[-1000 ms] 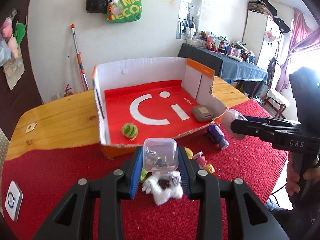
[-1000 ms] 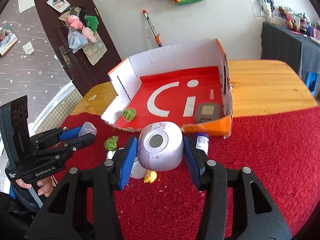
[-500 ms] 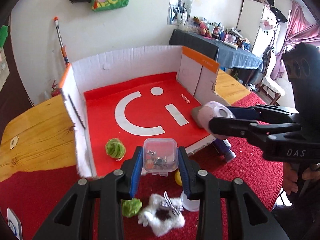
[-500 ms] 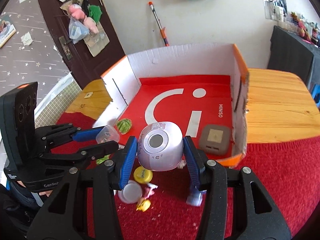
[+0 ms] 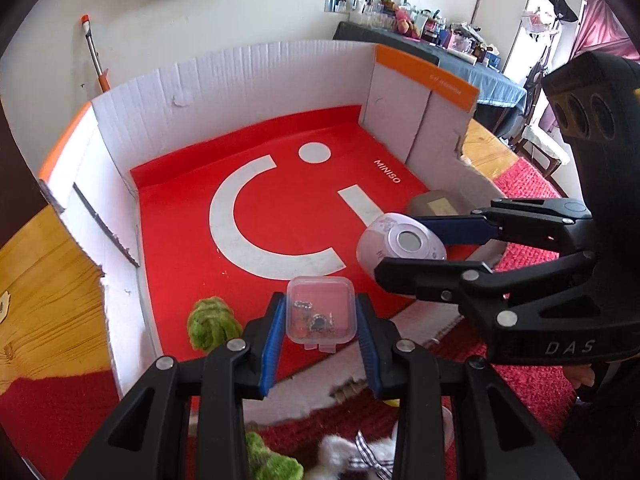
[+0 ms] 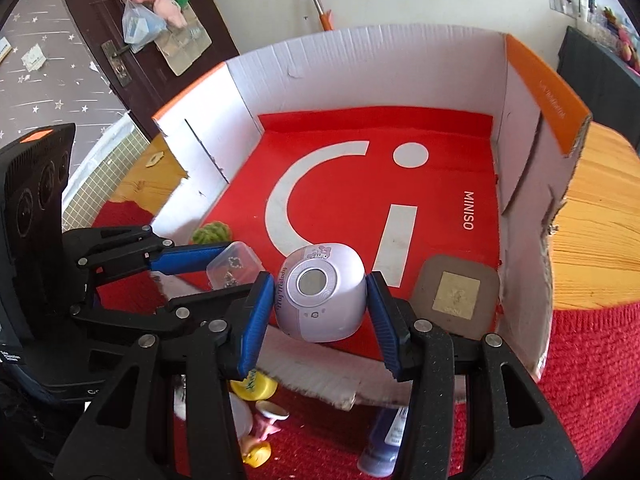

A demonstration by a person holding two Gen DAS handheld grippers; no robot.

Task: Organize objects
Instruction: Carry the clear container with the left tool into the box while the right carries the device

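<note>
Corrugated white cardboard walls, edged in orange, ringed the shallow box (image 5: 224, 76) whose glossy red floor carried a white arc, dot and bar beside the word MINISO. Over its torn, low front edge the left gripper (image 5: 320, 316) was clamped on a small clear plastic case (image 5: 321, 307), square with rounded corners and holding tiny dark metal bits. Close on its right, the right gripper (image 6: 316, 300) pinched a smooth lavender rounded device (image 6: 320, 296) with a grey disc on its face; blue ribbed pads pressed both sides. Both held things hung above the box's front part, near each other but apart.

Inside, a fuzzy green ball (image 5: 210, 322) lay by the left wall near the front, and a flat brown rounded-square pad (image 6: 456, 296) sat in the front right corner against the wall. The middle and rear of the floor lay bare.

Outside the front edge, on a nubby red cloth (image 6: 592, 360) over a wooden table (image 6: 592, 232), sat a yellow cap (image 6: 256, 386), a small pink-and-yellow toy (image 6: 260, 436), a purple bottle (image 6: 384, 440), another green tuft (image 5: 272, 464) and a white furry toy (image 5: 344, 456).
</note>
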